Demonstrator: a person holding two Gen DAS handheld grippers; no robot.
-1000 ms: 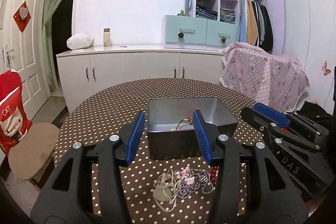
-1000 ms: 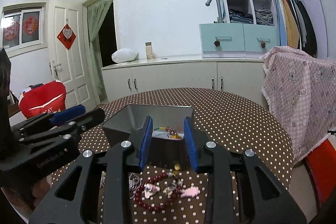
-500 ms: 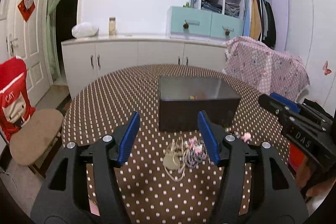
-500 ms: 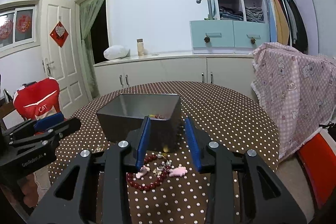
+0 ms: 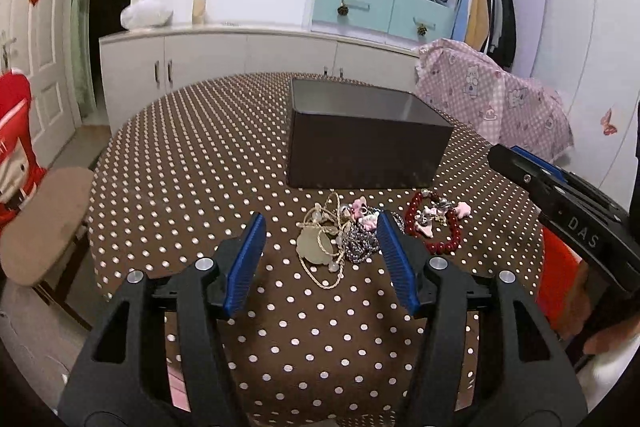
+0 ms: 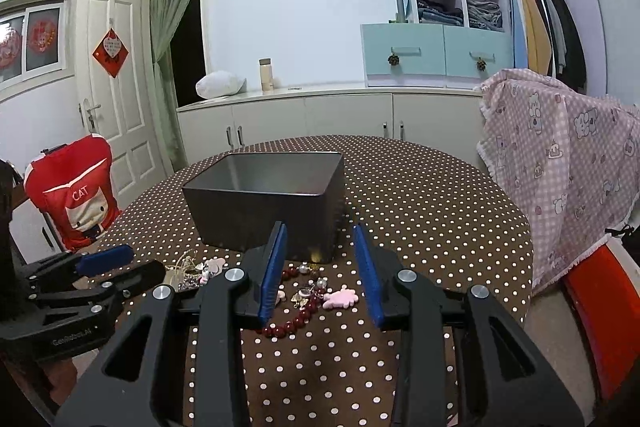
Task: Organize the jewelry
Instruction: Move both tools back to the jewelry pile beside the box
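Observation:
A dark rectangular box [image 5: 368,143] stands mid-table; its inside is hidden from here. In front of it lies a jewelry pile: a gold chain with a flat pendant [image 5: 318,247], a silver beaded chain [image 5: 362,245], pink charms [image 5: 362,209] and a red bead bracelet [image 5: 438,229]. My left gripper [image 5: 320,227] hovers open just above the gold and silver chains, holding nothing. My right gripper [image 6: 320,231] is open and empty over the red bracelet [image 6: 296,315] and a pink charm [image 6: 342,299], facing the box [image 6: 268,203].
The round table [image 5: 180,155] has a brown polka-dot cloth. A chair with a red cover [image 6: 74,199] stands at the left, a pink checked cloth [image 6: 560,163] at the right. White cabinets [image 5: 240,59] line the far wall. Each gripper flanks the other: right gripper [image 5: 504,153], left gripper [image 6: 140,261].
My left gripper has sunk and drawn back from the box's rim to the jewelry pile, with its jaws wider. The right gripper has barely moved.

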